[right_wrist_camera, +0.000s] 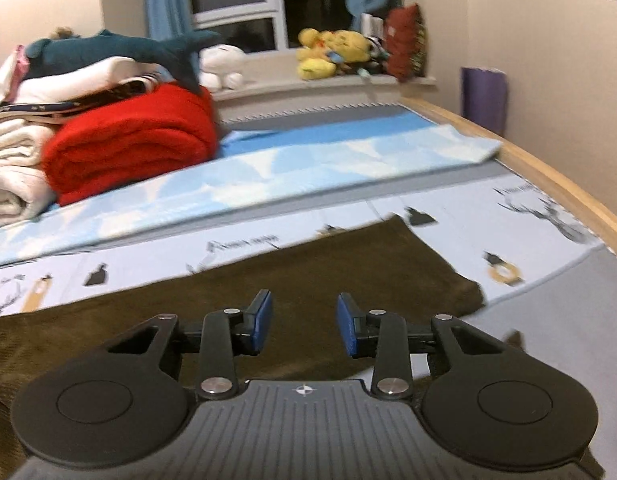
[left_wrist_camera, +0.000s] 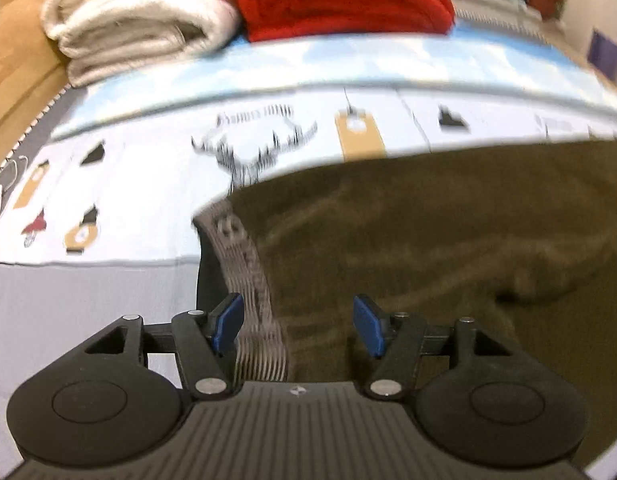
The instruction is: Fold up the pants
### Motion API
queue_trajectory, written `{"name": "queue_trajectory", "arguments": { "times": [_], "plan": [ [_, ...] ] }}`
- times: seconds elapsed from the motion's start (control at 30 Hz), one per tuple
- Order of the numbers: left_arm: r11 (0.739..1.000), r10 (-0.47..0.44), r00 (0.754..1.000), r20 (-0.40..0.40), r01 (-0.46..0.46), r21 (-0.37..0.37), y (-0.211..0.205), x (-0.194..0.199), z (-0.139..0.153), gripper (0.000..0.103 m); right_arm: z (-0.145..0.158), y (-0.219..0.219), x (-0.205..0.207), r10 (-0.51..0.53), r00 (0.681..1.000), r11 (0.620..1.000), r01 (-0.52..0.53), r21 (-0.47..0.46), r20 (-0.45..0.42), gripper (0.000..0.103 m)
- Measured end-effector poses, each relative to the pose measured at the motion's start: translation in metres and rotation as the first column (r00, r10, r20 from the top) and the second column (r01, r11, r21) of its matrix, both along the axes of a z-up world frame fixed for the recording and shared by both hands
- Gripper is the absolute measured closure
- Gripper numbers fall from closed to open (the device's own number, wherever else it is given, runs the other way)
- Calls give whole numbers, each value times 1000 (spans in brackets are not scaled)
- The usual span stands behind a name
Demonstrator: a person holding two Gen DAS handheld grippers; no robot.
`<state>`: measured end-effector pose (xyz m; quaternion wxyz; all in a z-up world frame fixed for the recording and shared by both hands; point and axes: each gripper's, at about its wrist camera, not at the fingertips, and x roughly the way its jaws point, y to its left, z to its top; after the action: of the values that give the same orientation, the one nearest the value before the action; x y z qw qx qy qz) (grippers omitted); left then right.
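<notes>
Dark olive-brown pants (left_wrist_camera: 428, 232) lie spread on the bed. Their grey ribbed waistband (left_wrist_camera: 248, 276) shows at the left in the left wrist view. My left gripper (left_wrist_camera: 298, 326) hovers over the waistband end, open, with nothing between its blue pads. In the right wrist view the pants (right_wrist_camera: 308, 276) stretch across the bed to a straight edge at the right. My right gripper (right_wrist_camera: 304, 328) hangs above that cloth, open, its pads apart and nothing between them.
A folded red blanket (right_wrist_camera: 132, 140) and cream blankets (left_wrist_camera: 136, 16) are stacked at the back of the bed, with a plush shark (right_wrist_camera: 120, 50) on top. A light blue sheet (right_wrist_camera: 268, 172) lies behind the pants. The wooden bed edge (right_wrist_camera: 548, 168) runs along the right.
</notes>
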<state>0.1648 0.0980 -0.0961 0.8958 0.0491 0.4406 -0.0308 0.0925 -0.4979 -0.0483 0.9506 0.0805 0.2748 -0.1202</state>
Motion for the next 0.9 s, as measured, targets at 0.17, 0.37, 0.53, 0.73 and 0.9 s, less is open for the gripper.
{"name": "queue_trajectory", "arguments": {
  "times": [0.17, 0.37, 0.53, 0.73, 0.9],
  "plan": [
    [997, 67, 993, 100, -63, -37, -12, 25, 15, 18, 5, 24, 22, 57, 998, 998, -56, -30, 17, 66],
    [996, 78, 971, 226, -69, -48, -37, 54, 37, 17, 9, 38, 47, 61, 998, 998, -61, 7, 6, 55],
    [991, 117, 973, 201, -102, -81, -45, 85, 36, 17, 12, 54, 62, 92, 996, 996, -92, 5, 10, 55],
    [995, 97, 991, 97, -92, -48, -30, 126, 7, 96, 7, 71, 75, 139, 990, 990, -139, -3, -25, 56],
    [992, 111, 993, 37, -109, -63, -14, 145, -20, 94, 4, 75, 82, 158, 985, 987, -158, 2, -63, 82]
  ]
}}
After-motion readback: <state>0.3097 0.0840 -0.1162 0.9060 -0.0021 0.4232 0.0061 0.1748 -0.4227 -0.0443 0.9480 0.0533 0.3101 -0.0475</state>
